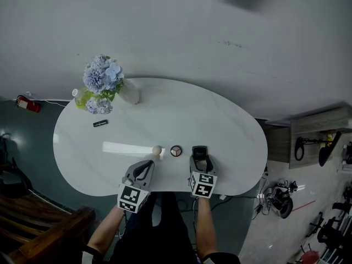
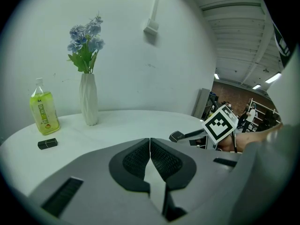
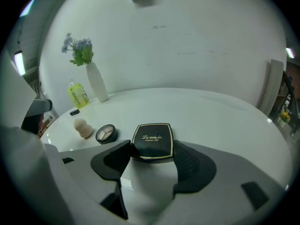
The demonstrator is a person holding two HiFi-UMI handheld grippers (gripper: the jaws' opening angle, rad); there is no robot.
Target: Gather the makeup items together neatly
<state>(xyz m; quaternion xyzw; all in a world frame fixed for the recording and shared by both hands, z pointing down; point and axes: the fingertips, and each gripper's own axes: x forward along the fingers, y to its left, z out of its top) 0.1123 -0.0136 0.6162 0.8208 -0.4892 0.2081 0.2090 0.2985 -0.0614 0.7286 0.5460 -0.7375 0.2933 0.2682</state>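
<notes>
Right claw (image 3: 153,150) gripping flat black compact (image 3: 152,138), lettering toward it, left claw (image 2: 150,146) closed

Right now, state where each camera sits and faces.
Head view: on the head, looking steeply down at the table; left gripper, right gripper, forearms show.
Left gripper view: rides the left gripper, jaws shut, facing the vase.
Right gripper view: rides the right gripper, jaws shut on the compact.
Both gripper views share the vase.
</notes>
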